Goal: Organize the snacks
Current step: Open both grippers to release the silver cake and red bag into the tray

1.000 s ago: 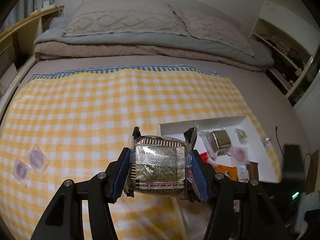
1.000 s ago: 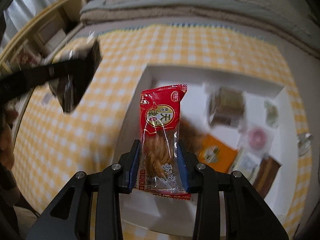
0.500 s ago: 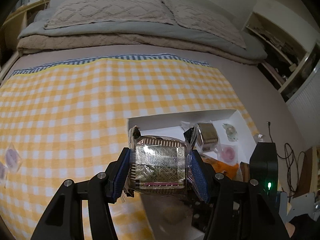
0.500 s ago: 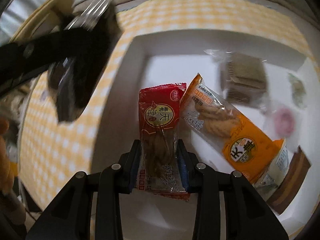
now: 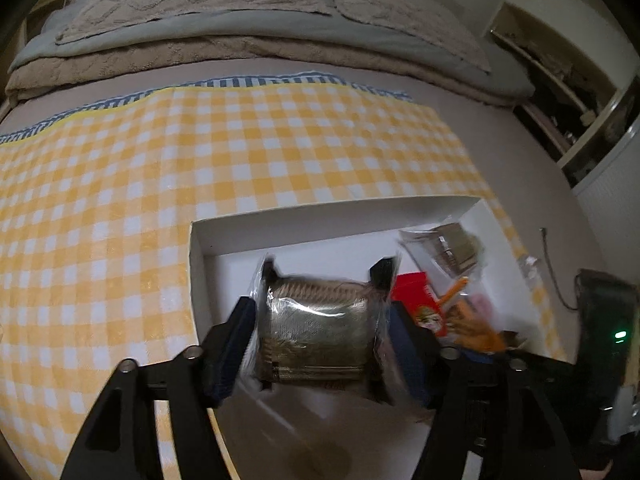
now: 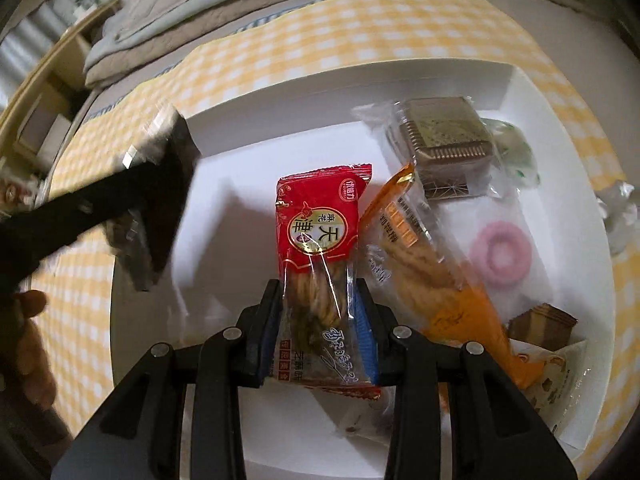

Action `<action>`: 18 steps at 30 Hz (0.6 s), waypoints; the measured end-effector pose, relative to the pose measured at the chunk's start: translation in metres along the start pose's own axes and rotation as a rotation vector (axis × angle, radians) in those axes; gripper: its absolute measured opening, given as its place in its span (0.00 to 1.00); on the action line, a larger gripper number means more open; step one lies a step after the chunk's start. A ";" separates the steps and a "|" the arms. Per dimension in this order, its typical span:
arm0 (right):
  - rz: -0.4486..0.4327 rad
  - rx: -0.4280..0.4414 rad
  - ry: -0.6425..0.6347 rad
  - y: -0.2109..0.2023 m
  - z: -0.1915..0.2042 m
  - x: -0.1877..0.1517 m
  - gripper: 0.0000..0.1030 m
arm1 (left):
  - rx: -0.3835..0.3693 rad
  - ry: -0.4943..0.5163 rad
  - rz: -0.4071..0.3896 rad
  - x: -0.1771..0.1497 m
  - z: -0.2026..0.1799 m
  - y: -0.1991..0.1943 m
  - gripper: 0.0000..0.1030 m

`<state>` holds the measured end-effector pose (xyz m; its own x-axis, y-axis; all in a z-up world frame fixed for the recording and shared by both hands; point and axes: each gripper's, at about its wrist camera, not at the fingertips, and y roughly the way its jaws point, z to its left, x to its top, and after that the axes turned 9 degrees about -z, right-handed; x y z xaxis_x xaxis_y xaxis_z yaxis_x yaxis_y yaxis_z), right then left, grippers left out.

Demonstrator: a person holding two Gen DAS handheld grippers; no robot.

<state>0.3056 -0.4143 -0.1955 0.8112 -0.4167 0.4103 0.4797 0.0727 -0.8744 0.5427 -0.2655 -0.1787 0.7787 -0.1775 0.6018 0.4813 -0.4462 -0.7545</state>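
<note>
Bedspread checks surround my white box (image 5: 424,210). My left gripper (image 5: 320,332) is opening around the gold cake (image 5: 316,328) above its left end; right gripper (image 6: 320,320) pinches the red packet (image 6: 320,232) mid-box. Next, release both inside.

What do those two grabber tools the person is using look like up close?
Both look alike. The left gripper and right gripper each have two angular black fingers on a black frame, with round silver bolt heads at the joints. Blue ridged pads line the fingers' inner faces. No cables or printed markings show. Seen from the right camera, the left gripper is a blurred black bar; no sleeve is visible.
</note>
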 end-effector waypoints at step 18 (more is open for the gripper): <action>-0.032 0.030 -0.088 -0.047 0.023 -0.008 0.52 | 0.008 0.051 -0.033 -0.011 -0.007 -0.055 0.79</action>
<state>0.2846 -0.3931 -0.1521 0.8210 -0.3382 0.4600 0.5144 0.0886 -0.8529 0.5051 -0.2448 -0.1417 0.7414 -0.2071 0.6383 0.5093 -0.4456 -0.7362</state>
